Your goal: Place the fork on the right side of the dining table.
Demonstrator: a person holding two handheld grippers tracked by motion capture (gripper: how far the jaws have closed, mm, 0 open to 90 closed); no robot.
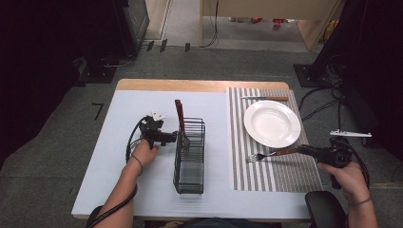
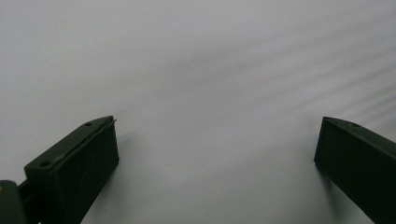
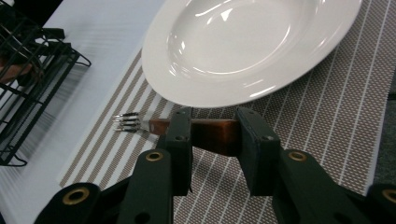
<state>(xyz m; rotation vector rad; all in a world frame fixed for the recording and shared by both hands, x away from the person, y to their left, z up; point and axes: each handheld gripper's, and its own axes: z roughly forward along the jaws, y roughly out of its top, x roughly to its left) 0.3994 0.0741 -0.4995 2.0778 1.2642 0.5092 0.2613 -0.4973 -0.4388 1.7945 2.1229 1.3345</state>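
A fork with a brown handle (image 1: 266,154) (image 3: 212,133) lies on the striped placemat (image 1: 280,175) (image 3: 317,126), just in front of the white plate (image 1: 272,123) (image 3: 247,42). My right gripper (image 1: 304,150) (image 3: 215,154) is down at the handle's end. Its jaws stand slightly apart, with the handle running crosswise between them and passing behind the left jaw; the pads are not pinching it. To the left of the black wire basket (image 1: 190,159), my left gripper (image 1: 171,137) (image 2: 215,154) is wide open over bare white tabletop with nothing between its jaws.
Brown-handled utensils (image 1: 179,114) stand in the far end of the basket (image 3: 28,79). A knife (image 1: 266,98) lies on the placemat beyond the plate. The white table cover (image 1: 142,190) spreads around the basket. A white object (image 1: 350,134) sits off the table's right edge.
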